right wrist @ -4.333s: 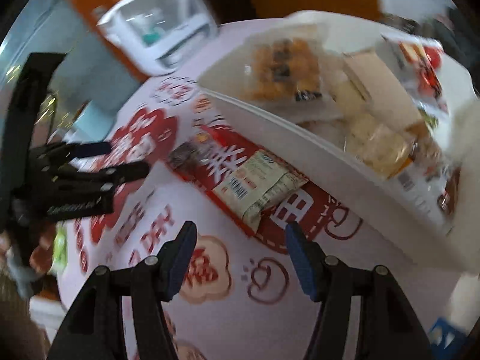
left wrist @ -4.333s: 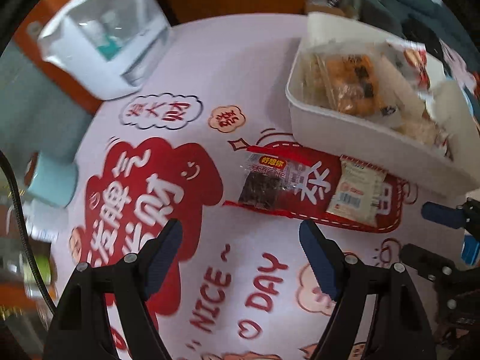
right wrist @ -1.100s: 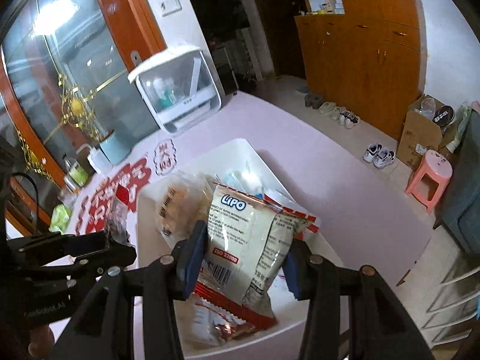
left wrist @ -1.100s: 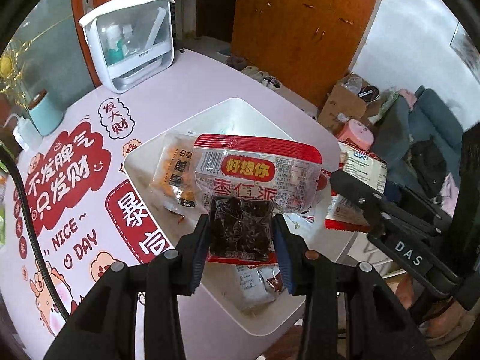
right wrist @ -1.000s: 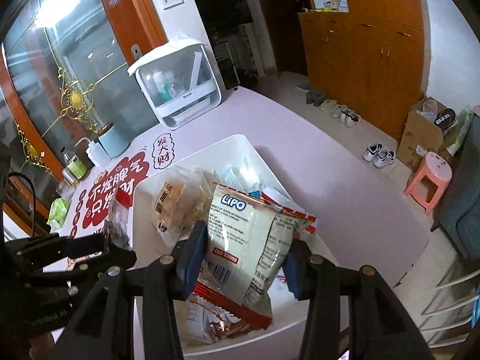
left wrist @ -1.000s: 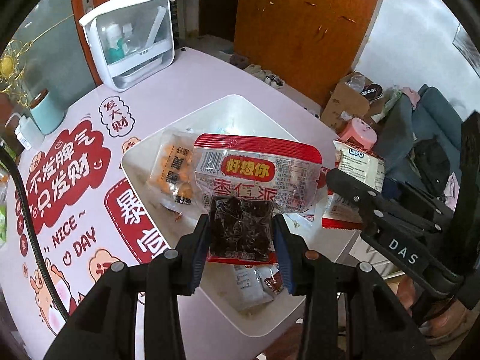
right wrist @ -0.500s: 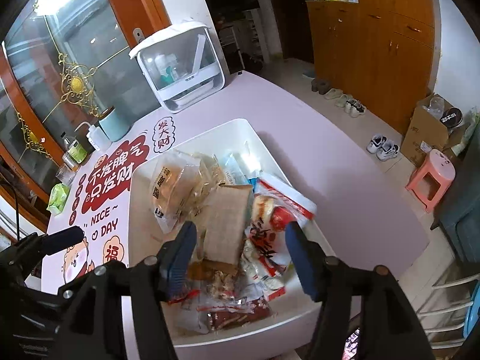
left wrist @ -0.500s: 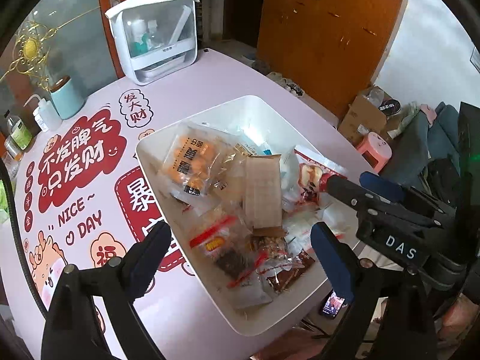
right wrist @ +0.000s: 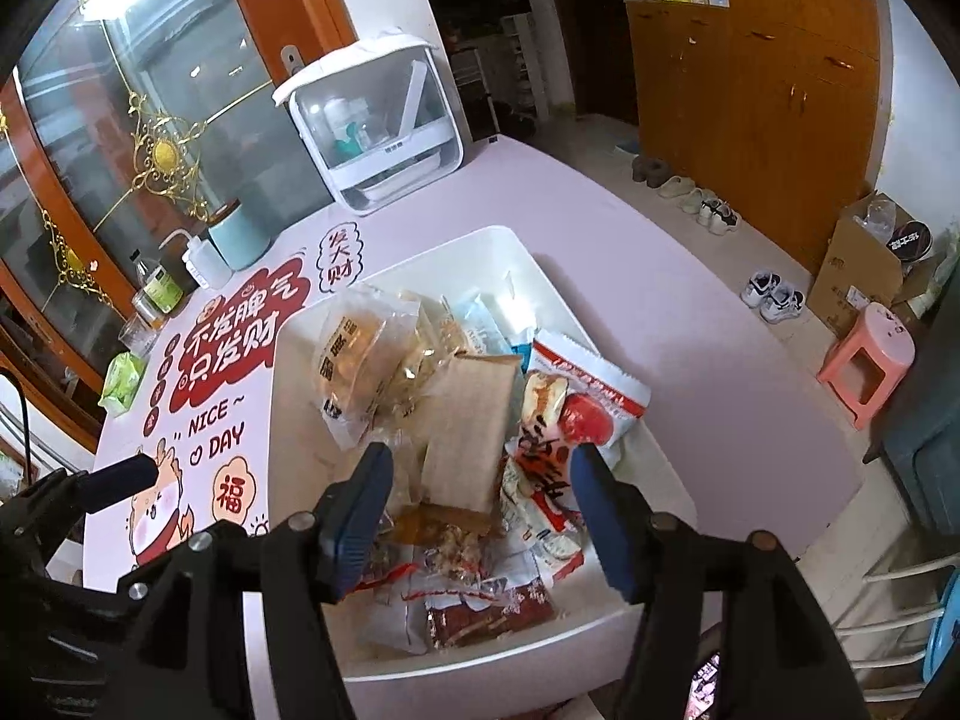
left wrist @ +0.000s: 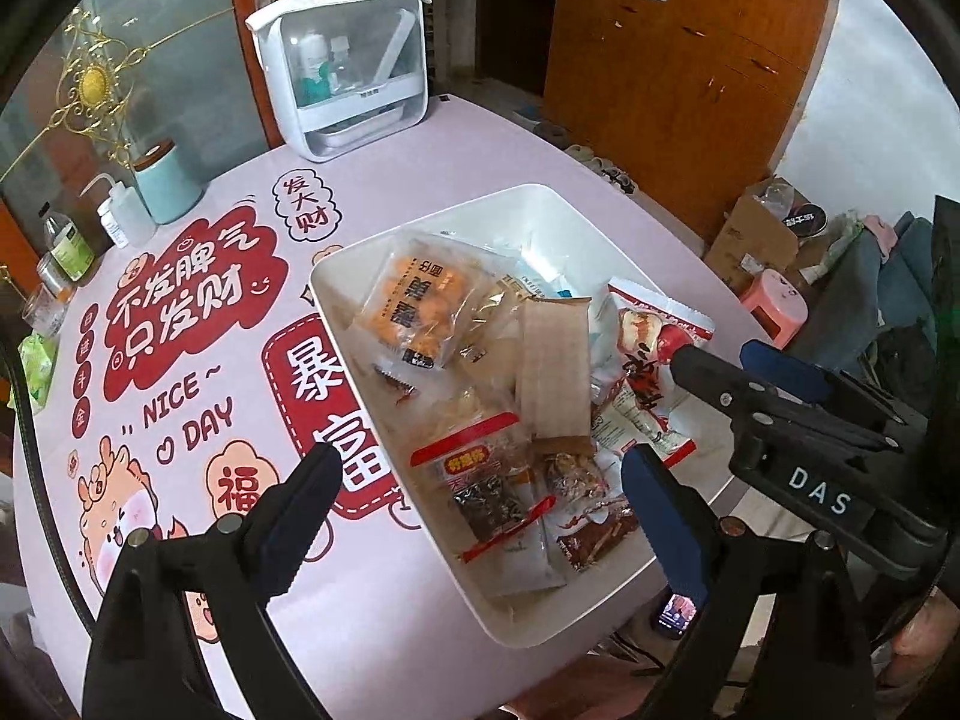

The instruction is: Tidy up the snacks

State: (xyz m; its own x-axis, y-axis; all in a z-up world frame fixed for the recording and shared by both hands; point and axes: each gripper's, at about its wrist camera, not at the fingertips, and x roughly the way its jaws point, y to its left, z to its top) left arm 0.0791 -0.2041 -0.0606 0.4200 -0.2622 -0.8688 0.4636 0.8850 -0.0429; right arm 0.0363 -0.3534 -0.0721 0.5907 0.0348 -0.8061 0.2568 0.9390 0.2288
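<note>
Both packets you were carrying a second ago now lie in the bin (left wrist: 336,324) near the tabletop's (left wrist: 480,138) right edge. Your left claw (left wrist: 480,501) and right claw (right wrist: 480,510) hover above it, spread wide and empty; no snacks (left wrist: 480,480) remain outside, so sorting looks done.

Snack packets (left wrist: 480,372) lie in bin (left wrist: 336,288) on table (left wrist: 468,144).

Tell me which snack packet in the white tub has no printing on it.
The plain brown paper packet lying on top in the middle of the white plastic tub; the other packets show print or clear film.
</note>
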